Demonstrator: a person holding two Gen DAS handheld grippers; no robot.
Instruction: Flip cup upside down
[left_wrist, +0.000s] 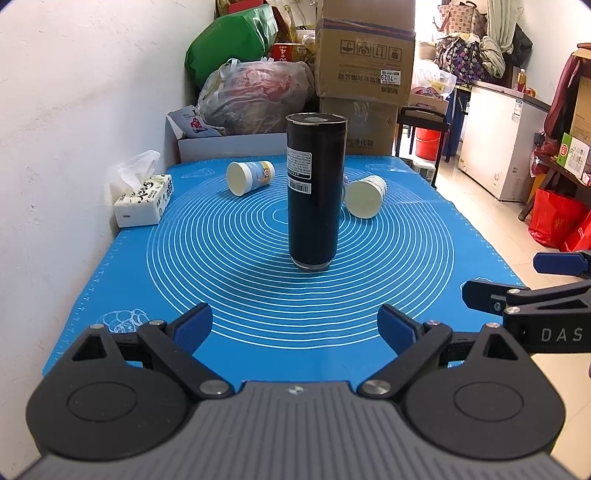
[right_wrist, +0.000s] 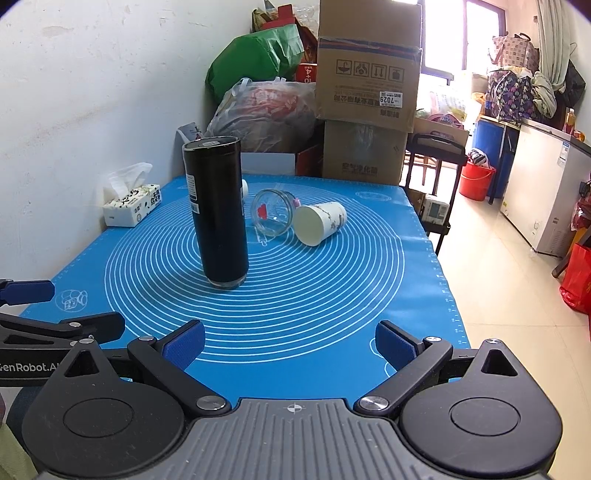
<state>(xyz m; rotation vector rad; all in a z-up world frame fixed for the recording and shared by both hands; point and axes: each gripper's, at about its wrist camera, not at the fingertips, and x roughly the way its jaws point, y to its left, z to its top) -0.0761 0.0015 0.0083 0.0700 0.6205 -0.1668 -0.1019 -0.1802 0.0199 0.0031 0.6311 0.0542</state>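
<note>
A tall black cup (left_wrist: 316, 192) stands upright in the middle of the blue mat (left_wrist: 258, 295); it also shows in the right wrist view (right_wrist: 219, 214). Two white paper cups lie on their sides behind it, one at the left (left_wrist: 250, 177) and one at the right (left_wrist: 365, 195), (right_wrist: 319, 221). A clear glass jar (right_wrist: 271, 216) lies on its side between them. My left gripper (left_wrist: 295, 330) is open and empty, near the mat's front edge. My right gripper (right_wrist: 290, 345) is open and empty, also at the front edge, to the right of the left one.
A tissue pack (left_wrist: 144, 201) sits at the mat's left edge by the white wall. Cardboard boxes (left_wrist: 364, 62) and plastic bags (left_wrist: 255, 96) pile up behind the table. The floor and a white freezer (left_wrist: 495, 144) lie to the right.
</note>
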